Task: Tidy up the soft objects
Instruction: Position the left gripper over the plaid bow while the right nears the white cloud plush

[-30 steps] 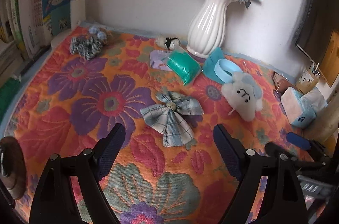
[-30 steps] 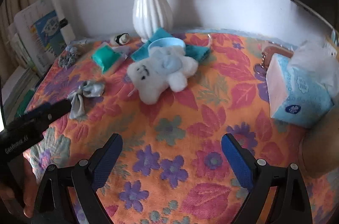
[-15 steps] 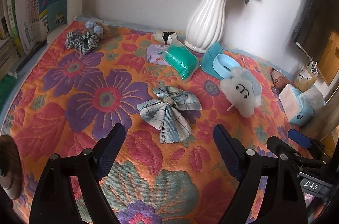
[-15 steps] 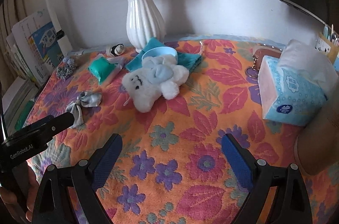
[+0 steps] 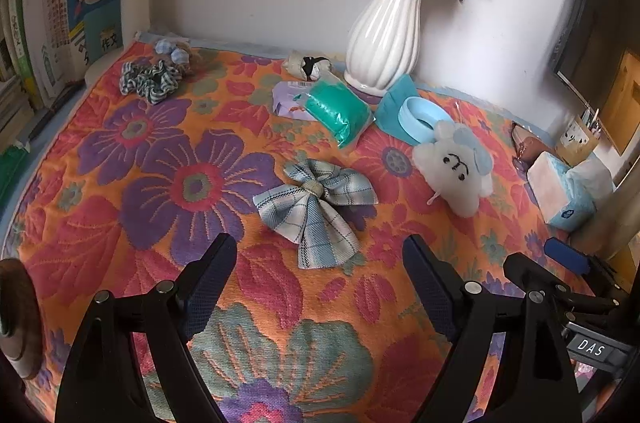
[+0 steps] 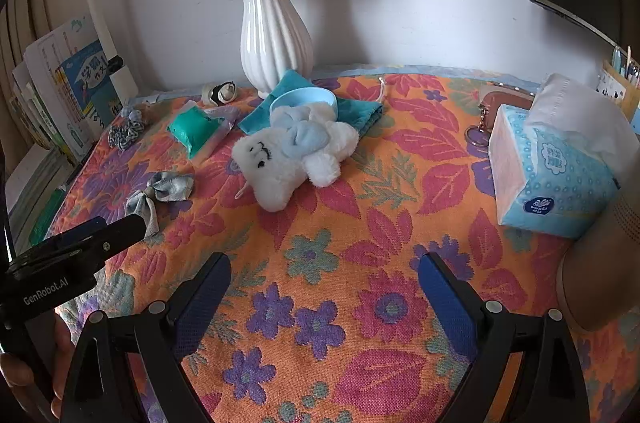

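Scrunchies (image 5: 150, 85) sit bunched at the bench's far-left corner, just in front of the standing books (image 5: 76, 11), so that corner already reads as a soft-goods spot. Moving right along the far edge, the green packet (image 5: 338, 113) lies partly over a purple pack (image 5: 286, 99), near the white vase (image 5: 386, 31), which stands against the wall out of your working space. The plaid bow (image 5: 316, 205) lies flat near the bench's middle, directly ahead of your left hand-held gripper (image 5: 320, 263), whose jaws are spread with nothing between them; that line-up suggests the bow is your likely first pick. Further right, the plush toy (image 6: 294, 159) leans against a blue ring (image 6: 304, 99) on a teal cloth (image 6: 356, 113). Your right hand-held gripper (image 6: 324, 283) is likewise spread and empty over bare quilt, well short of the toy. At the right edge stands the tissue box (image 6: 556, 175).
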